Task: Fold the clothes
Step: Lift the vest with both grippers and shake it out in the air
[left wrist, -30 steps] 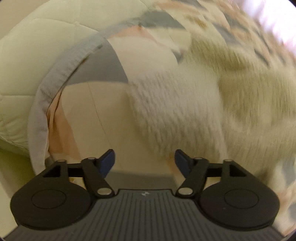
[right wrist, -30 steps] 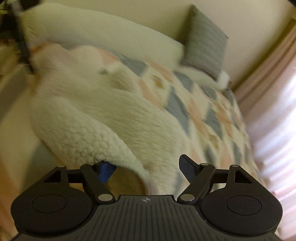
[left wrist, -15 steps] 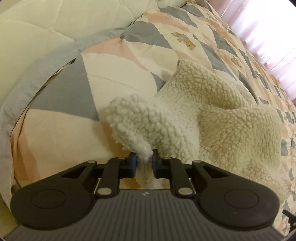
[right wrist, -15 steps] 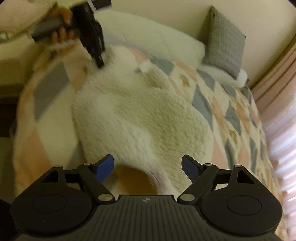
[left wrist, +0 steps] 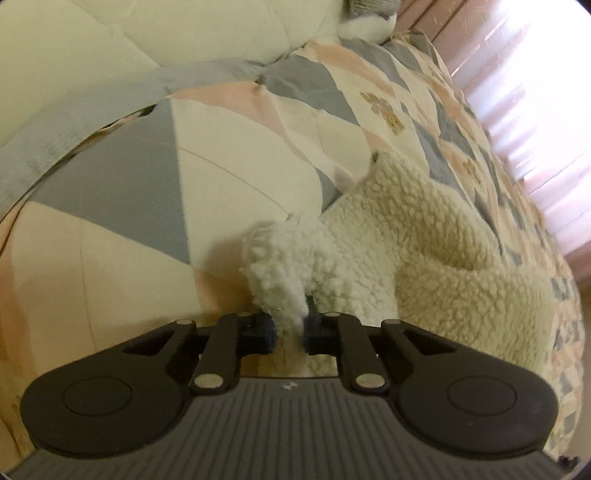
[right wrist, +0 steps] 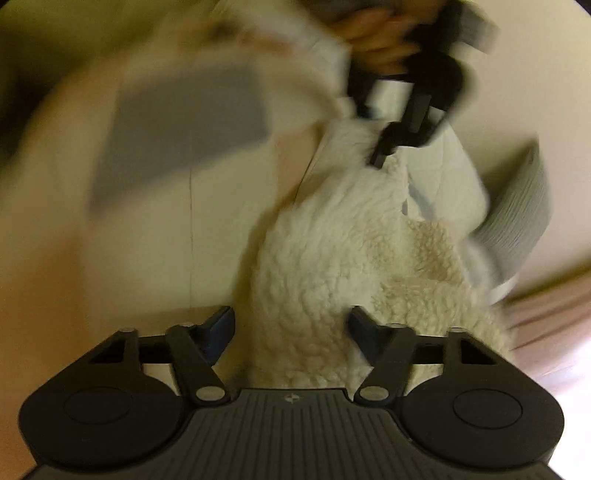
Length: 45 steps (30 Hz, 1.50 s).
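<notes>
A cream fleece garment [left wrist: 424,251] lies on a patchwork quilt [left wrist: 229,155] on a bed. My left gripper [left wrist: 290,330] is shut on a corner of the fleece garment and holds it just above the quilt. In the blurred right wrist view the fleece garment [right wrist: 332,266] runs from my right gripper up to the left gripper [right wrist: 380,158], which pinches its far end. My right gripper [right wrist: 291,328] is open, with the fleece lying between its fingers.
A cream padded headboard [left wrist: 166,33] stands behind the quilt. A grey cushion [right wrist: 517,218] leans at the bed's head. Pink curtains [left wrist: 535,92] hang along the far side of the bed. The person's hand [right wrist: 373,33] holds the left gripper.
My left gripper closed on the fleece corner and lifted it slightly. My right gripper swung quickly to the other end of the garment and stays open around the fleece.
</notes>
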Tool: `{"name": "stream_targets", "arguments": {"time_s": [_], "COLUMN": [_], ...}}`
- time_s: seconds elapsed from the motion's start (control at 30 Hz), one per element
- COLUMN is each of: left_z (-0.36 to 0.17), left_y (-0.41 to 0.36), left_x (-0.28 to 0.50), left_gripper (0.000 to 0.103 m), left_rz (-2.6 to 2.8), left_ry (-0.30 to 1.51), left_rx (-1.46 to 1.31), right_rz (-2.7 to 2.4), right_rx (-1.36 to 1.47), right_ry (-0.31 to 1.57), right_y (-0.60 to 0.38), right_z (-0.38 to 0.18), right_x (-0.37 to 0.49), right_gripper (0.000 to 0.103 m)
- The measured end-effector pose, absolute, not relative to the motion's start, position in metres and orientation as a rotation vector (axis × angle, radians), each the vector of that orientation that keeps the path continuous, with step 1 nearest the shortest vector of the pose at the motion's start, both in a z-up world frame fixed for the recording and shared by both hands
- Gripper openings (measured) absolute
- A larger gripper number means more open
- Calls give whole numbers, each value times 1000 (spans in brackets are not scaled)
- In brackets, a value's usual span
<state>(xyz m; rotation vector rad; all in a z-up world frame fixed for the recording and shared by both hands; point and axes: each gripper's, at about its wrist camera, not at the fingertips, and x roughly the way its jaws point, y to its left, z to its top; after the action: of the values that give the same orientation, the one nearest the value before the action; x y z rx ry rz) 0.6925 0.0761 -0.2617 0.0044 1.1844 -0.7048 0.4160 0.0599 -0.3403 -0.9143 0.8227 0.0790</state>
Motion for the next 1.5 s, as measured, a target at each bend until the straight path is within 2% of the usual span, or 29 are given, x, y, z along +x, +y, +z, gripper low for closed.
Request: {"name": "stream_targets", "arguments": {"time_s": [0.03,0.07,0.2,0.27,0.37,0.6,0.73,0.87,1.03,1.33,1.5], "left_z": [-257,-250,-187,-143,-79,64,109,126,121,89,105], "left_y": [75,76,70,61,37,-25,-66,-90,-98,-90,-118], "left_x": [690,687,679,676,655,591,513,428,320,130,67], "left_gripper": [9,8,8,8,8,8,8,9,9,9,9], "left_rz": [-701,-701,-750,-797,-878,-1064,-1173,-1230,-1258,-1299,-1376], "left_ry": [1176,1168,1050,959,827,521,377,279,268,392,425], "left_rx": [14,13,-27,-63,-70,-49,23,47,19,-39,-7], "right_rz": [64,52,11,-5,-8,-106,-223,-291,-299,-264,-295], "right_rx": [-911,-878,-432,-174,57,163,181,154,124,73,56], "right_ry": [841,858,868,826,714,459,388,337,315,448,485], "right_y": [56,49,-15,-59,-105,-181,-236,-265,-283,-282,-297], "right_z": [-344,-341,-247,-188,-113,9,48,74,87,86,106], "right_x": [420,424,429,425,413,349,285,212,103,-82,-154], "right_gripper": [25,20,18,18,18,18,18,18,18,18,18]}}
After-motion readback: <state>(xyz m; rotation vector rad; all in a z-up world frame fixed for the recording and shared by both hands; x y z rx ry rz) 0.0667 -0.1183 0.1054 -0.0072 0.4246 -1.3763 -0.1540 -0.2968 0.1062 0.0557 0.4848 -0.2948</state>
